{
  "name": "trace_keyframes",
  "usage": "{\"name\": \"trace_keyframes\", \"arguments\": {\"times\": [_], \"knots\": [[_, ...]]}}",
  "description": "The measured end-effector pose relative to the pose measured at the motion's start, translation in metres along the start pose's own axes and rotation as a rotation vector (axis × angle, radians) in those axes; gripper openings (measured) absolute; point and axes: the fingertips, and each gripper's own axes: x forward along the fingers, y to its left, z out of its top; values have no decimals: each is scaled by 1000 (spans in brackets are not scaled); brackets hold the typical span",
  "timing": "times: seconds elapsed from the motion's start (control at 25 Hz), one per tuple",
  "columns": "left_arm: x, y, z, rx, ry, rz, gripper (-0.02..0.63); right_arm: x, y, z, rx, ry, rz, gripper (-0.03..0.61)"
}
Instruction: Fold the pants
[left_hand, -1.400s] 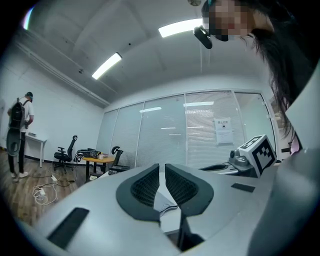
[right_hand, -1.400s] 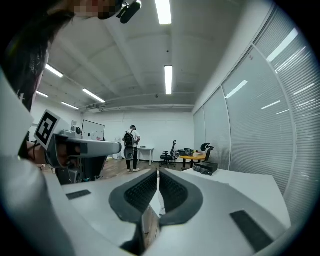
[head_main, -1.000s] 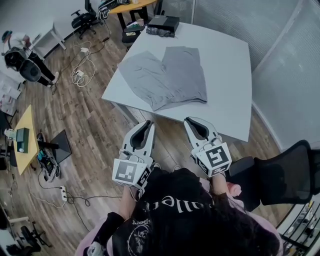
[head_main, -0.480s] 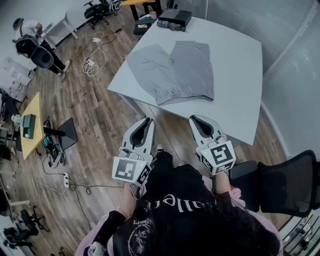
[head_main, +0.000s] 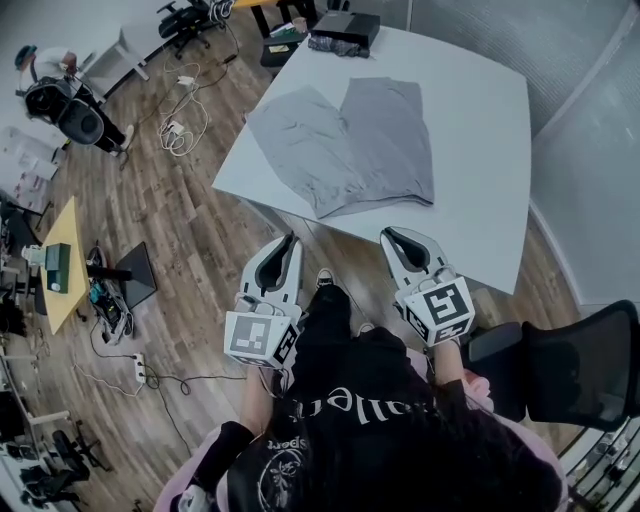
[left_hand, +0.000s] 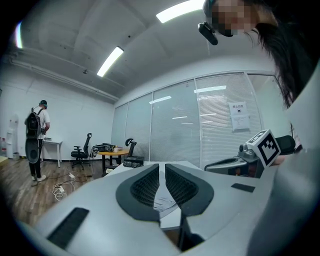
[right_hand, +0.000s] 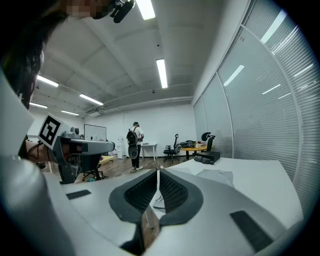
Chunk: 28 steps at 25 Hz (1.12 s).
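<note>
Open air over wood floor (head_main: 200, 230) between the left gripper (head_main: 289, 240), the right gripper (head_main: 392, 233) and the white table's (head_main: 480, 150) near edge. Wide bare tabletop right of the grey pants (head_main: 345, 145). Black box (head_main: 345, 28) sits at the far edge, well apart from the pants. Black office chair (head_main: 570, 365) stands close behind on the right.

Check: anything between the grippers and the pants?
No objects. In the head view, only wooden floor and a bare strip of white table separate the left gripper and right gripper from the gray pants.
</note>
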Motion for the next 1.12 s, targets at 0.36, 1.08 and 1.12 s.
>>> {"name": "trace_keyframes", "arguments": {"times": [0.36, 1.08, 1.12], "knots": [[50, 65, -14, -43, 53, -76, 55, 79, -16, 4, 10, 51, -33, 29], [125, 156, -61, -59, 208, -296, 57, 186, -37, -12, 5, 214, -149, 29], [128, 157, -65, -52, 221, -310, 57, 186, -41, -16, 7, 226, -161, 29]]}}
